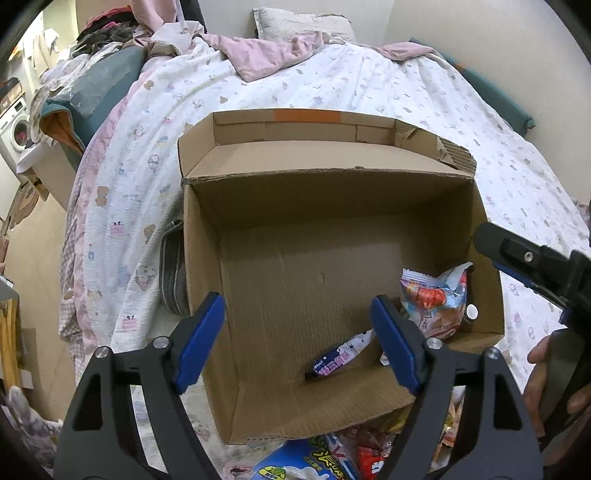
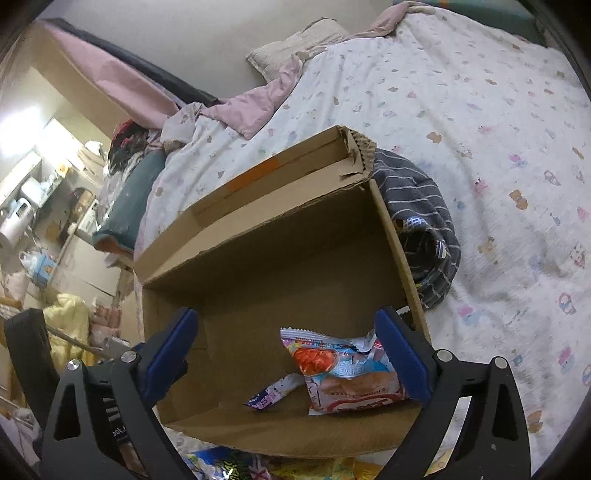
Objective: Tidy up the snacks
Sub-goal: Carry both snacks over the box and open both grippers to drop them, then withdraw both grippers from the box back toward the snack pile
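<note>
A bed with white printed sheet stands against a plain wall; a washing machine is at far left

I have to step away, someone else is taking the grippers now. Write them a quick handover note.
Left gripper: open, empty, over the box.
Right gripper: open, empty, over the same box.
Done: two snacks lie in the box, a purple stick pack and a larger bag in its near right corner.
Left: more snack packs sit on the bed in front of the box; pick them up and drop them in.
</note>
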Motion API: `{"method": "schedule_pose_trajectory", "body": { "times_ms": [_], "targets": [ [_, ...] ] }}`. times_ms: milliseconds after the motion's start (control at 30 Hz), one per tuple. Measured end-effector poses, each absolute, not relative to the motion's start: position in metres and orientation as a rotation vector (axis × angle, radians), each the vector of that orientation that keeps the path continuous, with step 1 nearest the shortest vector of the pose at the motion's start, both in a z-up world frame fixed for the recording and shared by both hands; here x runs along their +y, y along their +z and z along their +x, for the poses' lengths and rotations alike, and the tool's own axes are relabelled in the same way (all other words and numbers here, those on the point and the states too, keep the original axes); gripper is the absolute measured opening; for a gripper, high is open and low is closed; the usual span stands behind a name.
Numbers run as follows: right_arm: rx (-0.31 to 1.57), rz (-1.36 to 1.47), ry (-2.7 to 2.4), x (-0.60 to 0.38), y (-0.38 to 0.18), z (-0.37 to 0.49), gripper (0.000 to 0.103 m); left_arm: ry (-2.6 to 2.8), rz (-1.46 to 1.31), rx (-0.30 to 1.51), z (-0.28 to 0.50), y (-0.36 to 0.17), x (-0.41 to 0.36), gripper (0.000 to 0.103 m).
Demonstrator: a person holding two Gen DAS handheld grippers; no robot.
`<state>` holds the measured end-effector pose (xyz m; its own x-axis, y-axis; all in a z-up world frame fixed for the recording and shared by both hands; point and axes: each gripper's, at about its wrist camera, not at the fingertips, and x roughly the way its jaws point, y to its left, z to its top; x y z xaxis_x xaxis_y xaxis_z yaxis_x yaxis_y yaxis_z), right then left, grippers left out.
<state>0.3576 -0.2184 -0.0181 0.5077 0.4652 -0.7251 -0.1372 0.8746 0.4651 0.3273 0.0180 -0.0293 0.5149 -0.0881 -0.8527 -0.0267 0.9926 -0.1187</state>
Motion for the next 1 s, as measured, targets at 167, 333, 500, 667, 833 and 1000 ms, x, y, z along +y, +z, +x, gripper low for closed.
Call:
{"method": "schedule_pose_trajectory", "body": {
  "times_ms": [167,333,500,667,833,1000],
  "targets": [
    [0.964,0.322,0.381,-0.21,-0.017,0.355,0.099,-0.03,-0.114,1.008,0.325,-0.025,0.017,0.079],
    [0.944,0.306,0.382,-0.208,-0.012,0.349,0.099,-0.003,-0.13,0.989,0.319,-0.019,0.022,0.079],
    [0.916,0.29,0.384,-0.21,-0.006,0.343,0.099,0.021,-0.155,0.976,0.31,-0.014,0.028,0.079],
    [0.869,0.243,0.382,-0.212,0.0,0.338,0.099,0.049,-0.165,0.967,0.299,-0.01,0.034,0.079],
    [0.86,0.221,0.388,-0.211,0.002,0.329,0.099,0.074,-0.159,0.958,0.29,-0.004,0.038,0.079],
    [0.836,0.179,0.39,-0.211,0.008,0.317,0.099,0.084,-0.167,0.963,0.278,-0.001,0.047,0.079]
  ]
}}
